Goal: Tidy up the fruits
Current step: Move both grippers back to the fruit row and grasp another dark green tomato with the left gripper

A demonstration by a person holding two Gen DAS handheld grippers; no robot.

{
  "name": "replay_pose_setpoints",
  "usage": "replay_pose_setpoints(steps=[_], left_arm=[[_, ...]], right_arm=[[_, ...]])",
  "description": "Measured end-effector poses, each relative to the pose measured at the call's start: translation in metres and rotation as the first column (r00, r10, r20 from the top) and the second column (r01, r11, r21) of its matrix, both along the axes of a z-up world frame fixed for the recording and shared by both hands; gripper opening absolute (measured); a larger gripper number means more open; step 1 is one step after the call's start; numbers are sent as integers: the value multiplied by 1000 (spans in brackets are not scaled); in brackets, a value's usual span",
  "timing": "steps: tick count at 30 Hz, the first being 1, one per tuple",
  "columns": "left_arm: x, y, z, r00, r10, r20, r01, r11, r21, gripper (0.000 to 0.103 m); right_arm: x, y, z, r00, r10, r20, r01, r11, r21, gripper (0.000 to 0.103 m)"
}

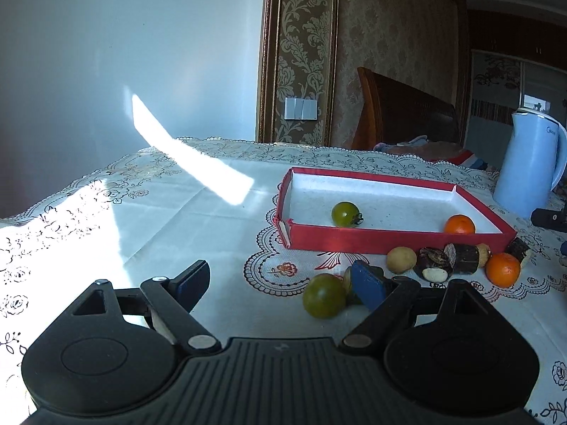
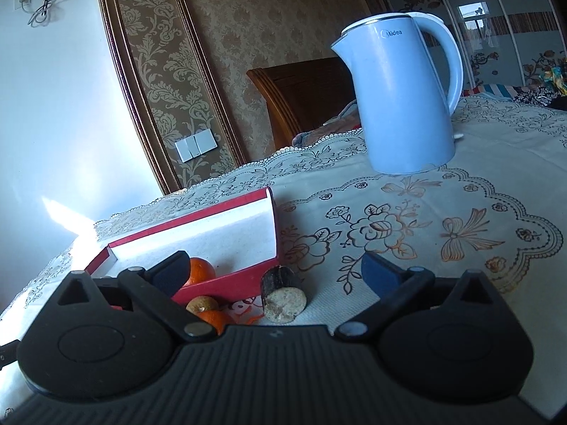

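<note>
A red box (image 1: pixel 389 239) with a white inside holds a green tomato (image 1: pixel 345 214) and an orange (image 1: pixel 459 224). In front of it on the tablecloth lie another green tomato (image 1: pixel 324 295), a pale round fruit (image 1: pixel 401 259), dark sugarcane pieces (image 1: pixel 460 258) and a second orange (image 1: pixel 502 270). My left gripper (image 1: pixel 283 283) is open and empty, its right finger just beside the near green tomato. My right gripper (image 2: pixel 280 269) is open and empty at the box's near corner (image 2: pixel 226 285), above a sugarcane piece (image 2: pixel 283 294); an orange (image 2: pixel 200 271) shows in the box.
A light blue kettle (image 2: pixel 400 95) stands on the floral tablecloth (image 2: pixel 425 233) behind and right of the box; it also shows in the left wrist view (image 1: pixel 528 163). A wooden headboard and a wall lie beyond the table's far edge.
</note>
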State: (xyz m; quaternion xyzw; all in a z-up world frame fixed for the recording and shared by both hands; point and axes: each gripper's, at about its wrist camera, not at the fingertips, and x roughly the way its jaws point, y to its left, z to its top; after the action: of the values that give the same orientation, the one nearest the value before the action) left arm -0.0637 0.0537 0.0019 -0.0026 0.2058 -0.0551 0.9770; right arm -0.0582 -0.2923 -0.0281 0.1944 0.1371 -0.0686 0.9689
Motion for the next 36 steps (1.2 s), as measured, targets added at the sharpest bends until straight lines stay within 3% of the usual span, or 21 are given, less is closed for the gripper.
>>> replay_pose_setpoints(steps=[5, 16, 30, 36], left_arm=[[-8, -10, -6, 999, -28, -39, 32, 994, 101, 87], [30, -21, -10, 990, -5, -142, 23, 992, 122, 87], [44, -18, -9, 990, 1, -139, 4, 999, 38, 86], [40, -13, -14, 984, -26, -178, 31, 999, 28, 86]], right_arm=[[-2, -1, 1, 1000, -6, 10, 6, 1000, 7, 103], [-3, -1, 1, 1000, -5, 9, 5, 1000, 10, 103], [-2, 0, 1, 1000, -3, 7, 3, 1000, 12, 103], [-2, 0, 1, 1000, -1, 0, 1, 1000, 9, 103]])
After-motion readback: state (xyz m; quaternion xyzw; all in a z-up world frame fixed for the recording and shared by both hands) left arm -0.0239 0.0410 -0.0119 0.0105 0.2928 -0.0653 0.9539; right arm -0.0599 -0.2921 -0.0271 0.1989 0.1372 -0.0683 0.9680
